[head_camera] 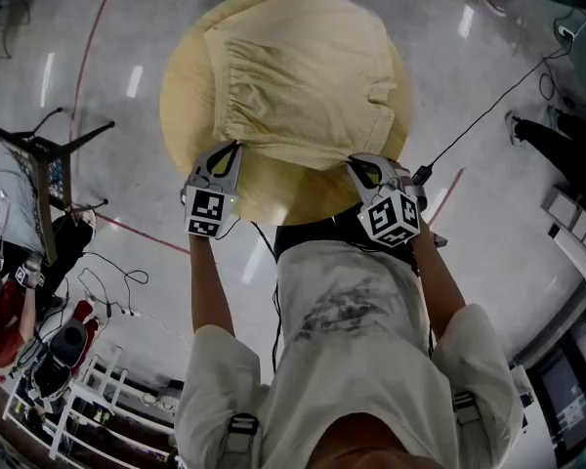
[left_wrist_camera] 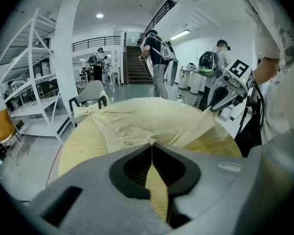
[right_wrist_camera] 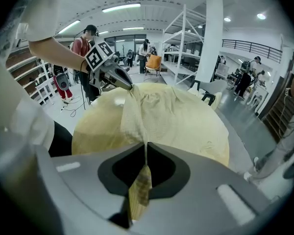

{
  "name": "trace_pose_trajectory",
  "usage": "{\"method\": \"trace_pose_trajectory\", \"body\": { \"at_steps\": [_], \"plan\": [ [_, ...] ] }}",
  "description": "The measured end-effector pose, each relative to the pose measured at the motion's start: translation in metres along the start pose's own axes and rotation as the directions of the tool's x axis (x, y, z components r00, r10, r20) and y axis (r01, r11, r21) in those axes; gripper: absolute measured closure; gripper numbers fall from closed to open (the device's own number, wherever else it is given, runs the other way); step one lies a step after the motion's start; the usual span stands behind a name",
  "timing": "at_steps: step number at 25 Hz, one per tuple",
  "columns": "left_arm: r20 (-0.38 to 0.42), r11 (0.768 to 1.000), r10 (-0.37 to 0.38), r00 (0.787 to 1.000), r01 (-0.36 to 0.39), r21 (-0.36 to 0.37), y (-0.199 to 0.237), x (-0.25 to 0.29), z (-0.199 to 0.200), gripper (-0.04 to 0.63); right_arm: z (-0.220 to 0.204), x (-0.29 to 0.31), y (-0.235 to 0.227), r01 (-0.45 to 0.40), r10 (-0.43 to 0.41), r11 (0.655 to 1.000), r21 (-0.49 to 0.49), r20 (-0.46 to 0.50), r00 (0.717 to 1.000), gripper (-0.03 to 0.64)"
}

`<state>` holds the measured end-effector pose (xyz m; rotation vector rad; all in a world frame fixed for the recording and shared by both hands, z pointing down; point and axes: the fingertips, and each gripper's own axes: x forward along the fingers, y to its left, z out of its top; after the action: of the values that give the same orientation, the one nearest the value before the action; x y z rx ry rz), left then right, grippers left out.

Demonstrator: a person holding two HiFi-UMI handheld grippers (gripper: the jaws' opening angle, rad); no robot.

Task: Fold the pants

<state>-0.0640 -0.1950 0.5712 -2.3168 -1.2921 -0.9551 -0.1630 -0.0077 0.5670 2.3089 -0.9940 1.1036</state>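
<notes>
Pale yellow pants [head_camera: 298, 81] lie spread over a round wooden table [head_camera: 181, 96], also seen as pants [left_wrist_camera: 152, 124] and pants [right_wrist_camera: 161, 114] in the gripper views. My left gripper [head_camera: 234, 147] is shut on the near left edge of the cloth, which is lifted a little off the table. My right gripper [head_camera: 356, 161] is shut on the near right edge. In the left gripper view the left gripper [left_wrist_camera: 151, 142] pinches a strip of fabric, and the right gripper [left_wrist_camera: 211, 109] shows at the right. The right gripper [right_wrist_camera: 146, 143] likewise pinches cloth, with the left gripper [right_wrist_camera: 131, 87] across from it.
The table [left_wrist_camera: 78, 146] stands on a shiny grey floor with red lines. A chair [left_wrist_camera: 88, 99] stands behind the table. White racks [right_wrist_camera: 183, 48], a pillar [left_wrist_camera: 68, 58] and several people stand farther off. Cables and gear [head_camera: 49, 291] lie at the left of the floor.
</notes>
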Motion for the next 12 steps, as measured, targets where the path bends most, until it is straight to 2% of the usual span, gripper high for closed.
{"method": "trace_pose_trajectory", "body": {
  "at_steps": [12],
  "plan": [
    [0.036, 0.999, 0.031, 0.999, -0.030, -0.034, 0.005, 0.010, 0.039, 0.575, 0.013, -0.016, -0.052, 0.018, -0.017, 1.000, -0.014, 0.031, 0.999, 0.592]
  ]
}}
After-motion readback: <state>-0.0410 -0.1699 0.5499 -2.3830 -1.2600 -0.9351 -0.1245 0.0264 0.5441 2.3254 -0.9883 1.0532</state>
